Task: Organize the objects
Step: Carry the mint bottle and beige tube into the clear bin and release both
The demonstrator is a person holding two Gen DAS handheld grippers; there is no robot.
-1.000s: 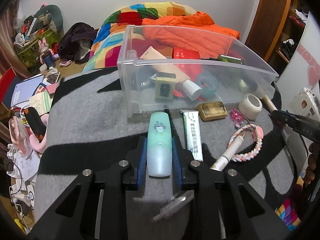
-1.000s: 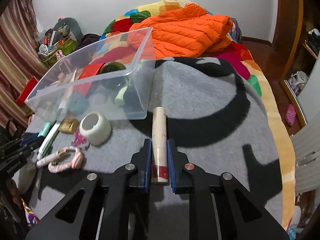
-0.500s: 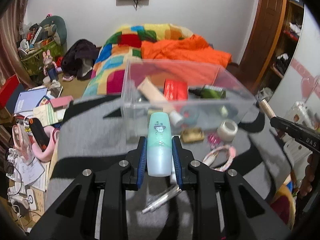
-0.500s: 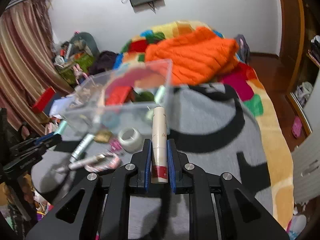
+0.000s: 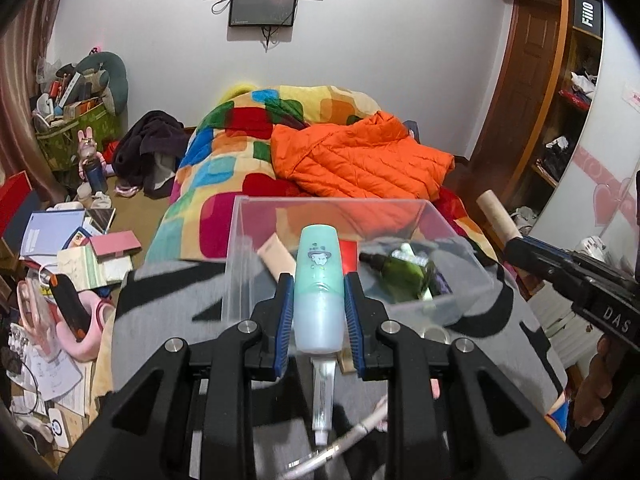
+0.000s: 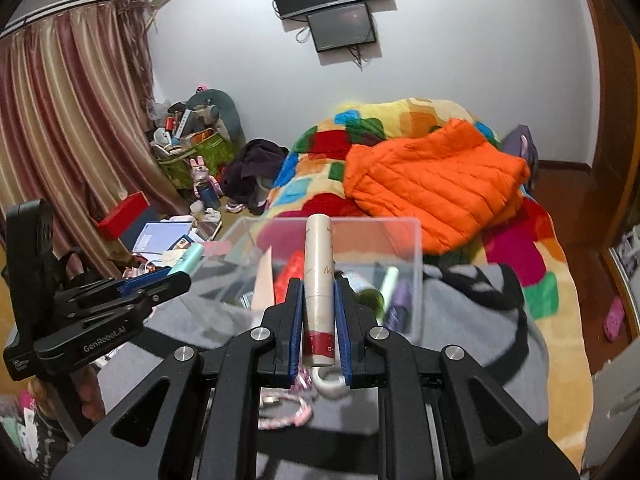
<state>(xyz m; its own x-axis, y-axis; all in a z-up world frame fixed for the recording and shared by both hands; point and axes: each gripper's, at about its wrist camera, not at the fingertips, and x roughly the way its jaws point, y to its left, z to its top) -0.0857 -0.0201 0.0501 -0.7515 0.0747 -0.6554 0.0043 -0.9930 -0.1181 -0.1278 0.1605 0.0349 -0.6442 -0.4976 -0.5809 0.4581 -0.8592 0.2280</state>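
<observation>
My left gripper (image 5: pixel 319 304) is shut on a mint-green bottle (image 5: pixel 319 280) and holds it up in front of the clear plastic bin (image 5: pixel 240 248). My right gripper (image 6: pixel 318 320) is shut on a beige tube with a red band (image 6: pixel 318 280), raised before the same bin (image 6: pixel 416 248). The bin holds a green bottle (image 5: pixel 408 270), a beige tube (image 5: pixel 276 256) and a red box, among other items. Each gripper shows in the other's view: the right one (image 5: pixel 516 246) at the right, the left one (image 6: pixel 176 278) at the left.
The bin stands on a grey and black blanket (image 5: pixel 160 320) on a bed with a patchwork quilt and an orange jacket (image 5: pixel 360 160). A white tube (image 5: pixel 322 392), a tape roll (image 6: pixel 330 384) and a braided ring (image 6: pixel 284 412) lie below the grippers. Clutter covers the floor at left.
Both grippers have lifted their objects off the blanket and tilted upward. The bin now sits lower and nearer in both views, and the wall and screens have come into view.
</observation>
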